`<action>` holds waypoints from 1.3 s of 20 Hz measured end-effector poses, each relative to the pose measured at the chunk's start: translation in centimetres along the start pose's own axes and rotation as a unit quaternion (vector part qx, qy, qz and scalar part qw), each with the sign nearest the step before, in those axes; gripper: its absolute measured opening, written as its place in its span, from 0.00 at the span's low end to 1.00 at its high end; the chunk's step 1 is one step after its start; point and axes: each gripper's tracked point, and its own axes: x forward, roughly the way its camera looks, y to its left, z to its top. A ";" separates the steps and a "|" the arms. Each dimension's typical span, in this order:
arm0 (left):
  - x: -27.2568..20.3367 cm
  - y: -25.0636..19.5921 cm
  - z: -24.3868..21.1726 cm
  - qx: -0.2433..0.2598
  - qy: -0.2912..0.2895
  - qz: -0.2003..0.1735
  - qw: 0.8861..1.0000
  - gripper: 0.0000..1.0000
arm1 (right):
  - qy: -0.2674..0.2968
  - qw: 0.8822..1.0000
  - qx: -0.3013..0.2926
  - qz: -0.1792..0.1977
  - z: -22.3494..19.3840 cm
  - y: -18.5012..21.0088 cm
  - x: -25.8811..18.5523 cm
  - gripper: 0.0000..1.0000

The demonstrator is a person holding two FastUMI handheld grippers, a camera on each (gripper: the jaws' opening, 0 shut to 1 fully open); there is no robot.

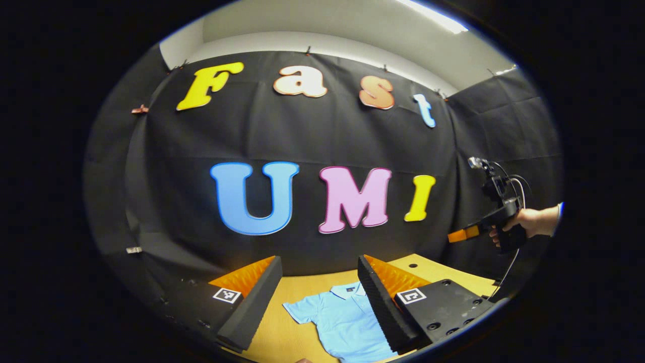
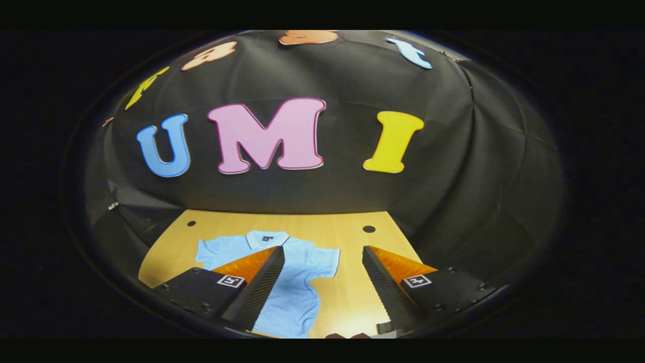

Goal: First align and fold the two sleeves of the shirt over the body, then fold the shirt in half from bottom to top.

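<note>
Lying flat on table [image 2: 352, 302], shirt [image 2: 297, 282], right claw [image 1: 461, 235] hand-held aloft

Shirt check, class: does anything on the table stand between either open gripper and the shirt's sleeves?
Nothing visible does. The light blue shirt lies flat and unfolded on the wooden table, sleeves spread, nothing on it. The left gripper and right gripper hang open above it, neither touching it.

1. Left gripper [image 1: 319, 259]: a black-and-white marker square [image 1: 227, 295] on each finger, pattern only, no letters.
2. Right gripper [image 2: 322, 249]: same.
3. Just ahead of its fingers, the shirt [image 2: 297, 295] has a collar tag [image 2: 266, 238], too small to read.
</note>
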 end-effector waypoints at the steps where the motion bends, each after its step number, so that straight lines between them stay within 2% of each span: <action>1: 0.0 0.0 -0.4 0.001 0.003 0.002 1.000 0.97 | 0.013 1.000 0.004 0.002 -0.6 -0.2 2.5 0.98; 4: 0.9 2.6 0.3 0.017 0.000 0.062 0.998 0.96 | 0.067 0.998 0.005 -0.003 -2.9 -1.6 9.6 0.96; 9: 0.7 2.4 0.0 0.019 0.001 0.099 0.995 0.97 | 0.157 0.987 0.028 0.013 -7.6 -1.3 19.8 0.98; 12: 0.1 2.4 -0.6 0.005 0.011 0.115 0.993 0.96 | 0.211 0.977 0.025 0.014 -10.7 -1.2 23.2 0.98; 13: -0.2 2.6 -0.7 0.007 0.012 0.124 0.992 0.97 | 0.224 0.974 0.022 0.011 -11.6 -1.3 24.3 0.93; 14: -0.4 2.7 -0.8 0.008 0.014 0.131 0.991 0.97 | 0.238 0.971 0.023 0.007 -12.6 -1.5 25.2 0.98; 20: 0.0 1.1 -2.0 0.012 0.034 0.138 0.990 0.97 | 0.293 0.955 0.033 0.001 -17.0 -1.9 28.3 0.98; 21: 0.2 0.6 -2.2 0.008 0.035 0.135 0.990 0.96 | 0.309 0.950 0.038 0.002 -18.0 -1.8 28.6 0.98; 22: 0.9 0.1 -2.4 0.002 0.037 0.129 0.991 0.96 | 0.324 0.945 0.045 0.000 -19.1 -1.7 28.9 0.93; 23: 1.6 -0.2 -2.9 -0.005 0.039 0.121 0.992 0.96 | 0.336 0.940 0.055 0.000 -19.8 -1.5 29.2 0.98; 26: 4.5 -0.6 -5.0 -0.023 0.063 0.107 0.992 0.96 | 0.350 0.936 0.050 0.000 -21.5 -1.4 30.1 0.98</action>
